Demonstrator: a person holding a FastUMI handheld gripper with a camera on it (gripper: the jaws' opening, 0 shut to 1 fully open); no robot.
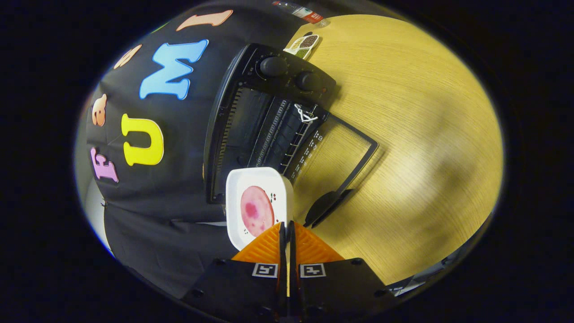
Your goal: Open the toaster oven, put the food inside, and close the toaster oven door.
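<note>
My gripper (287, 225) is shut on the near rim of a white square plate (258, 177), which it holds off the table. On the plate lies a round pink slice of food (257, 211). Just beyond the plate stands the black toaster oven (269, 76) with its glass door (334, 152) swung fully open and lying flat over the table. The door's handle (325, 207) is beside my fingers. Inside the dark cavity I see the wire rack (274, 130). The plate hovers at the mouth of the cavity. The whole scene appears tilted on its side.
The oven stands on a light wooden table (426, 134) against the booth's black cloth wall. Behind the oven sit a small divided dish of grains (305, 45) and a lying bottle (305, 13). A white tie (306, 114) hangs at the door hinge.
</note>
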